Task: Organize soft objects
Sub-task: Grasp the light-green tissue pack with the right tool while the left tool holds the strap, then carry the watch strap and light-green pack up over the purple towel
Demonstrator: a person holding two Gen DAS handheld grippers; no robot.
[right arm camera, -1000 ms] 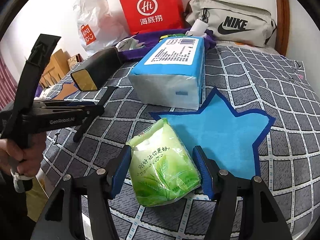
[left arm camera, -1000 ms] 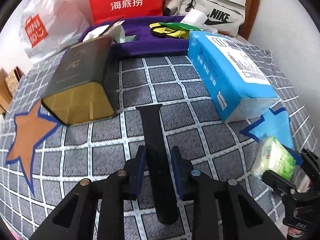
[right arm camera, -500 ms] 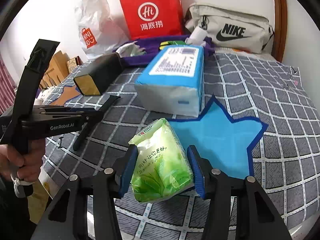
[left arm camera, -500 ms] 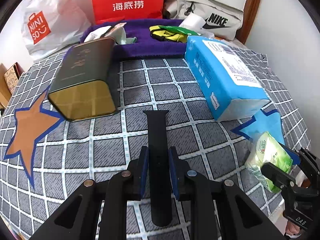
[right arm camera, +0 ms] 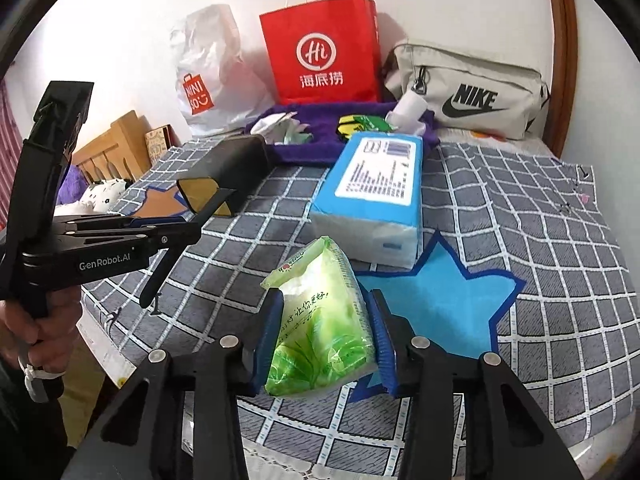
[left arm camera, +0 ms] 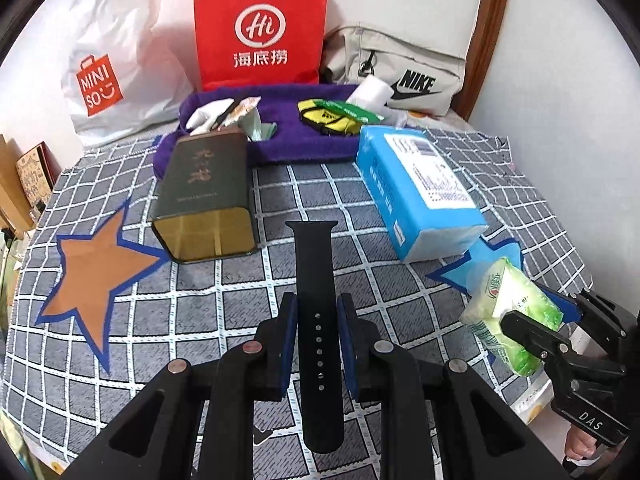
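While the left gripper pinches the strap, the right gripper, its jaws just closing, clamps the tissue pack near the blue star, likely for sorting

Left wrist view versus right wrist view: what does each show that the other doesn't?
Only the left wrist view shows the watch strap's punched holes, clamped in the left gripper, and the whole orange star. Only the right wrist view shows the green tissue pack's printed face, squeezed in the right gripper, and the whole blue star. Both show the blue tissue block, the tin and the red bag.
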